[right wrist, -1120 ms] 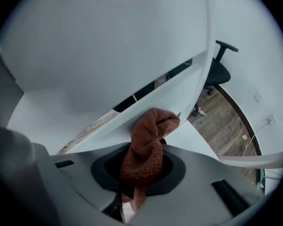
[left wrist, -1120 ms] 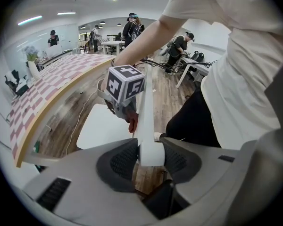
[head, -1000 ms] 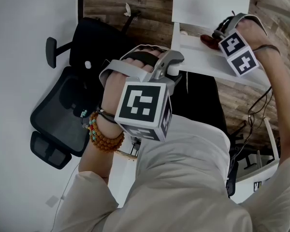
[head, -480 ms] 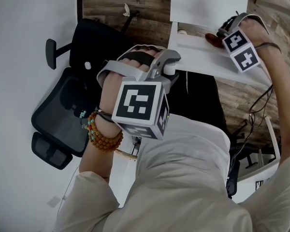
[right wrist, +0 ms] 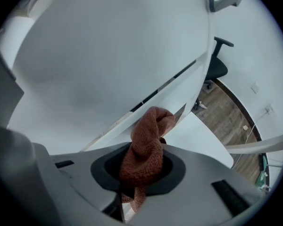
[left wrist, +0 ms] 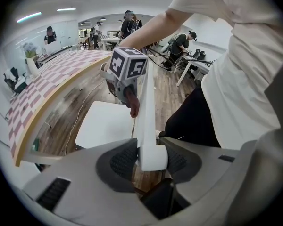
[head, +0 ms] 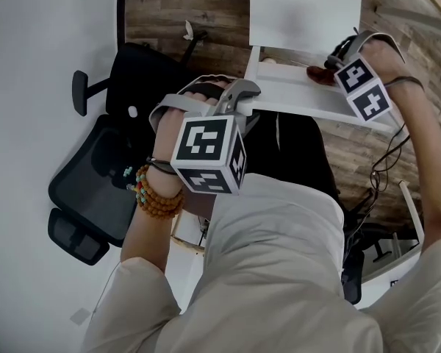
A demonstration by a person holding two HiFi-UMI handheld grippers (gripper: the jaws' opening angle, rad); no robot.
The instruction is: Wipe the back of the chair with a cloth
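The white chair's back runs edge-on across the head view, with its white seat beyond it. My left gripper is shut on the near end of the back's top edge; in the left gripper view the white panel sits clamped between the pads. My right gripper is shut on a bunched reddish-brown cloth, which rests against the back farther along. In the right gripper view the cloth sticks out of the jaws and touches the white back.
A black mesh office chair stands at the left, close to my left arm. Wood floor lies under the white chair. Cables trail at the right. Other people and desks are far off in the room.
Both grippers and the white chair have shifted slightly left in the head view. The right gripper stays at the chair back with the cloth. Both grips are unchanged.
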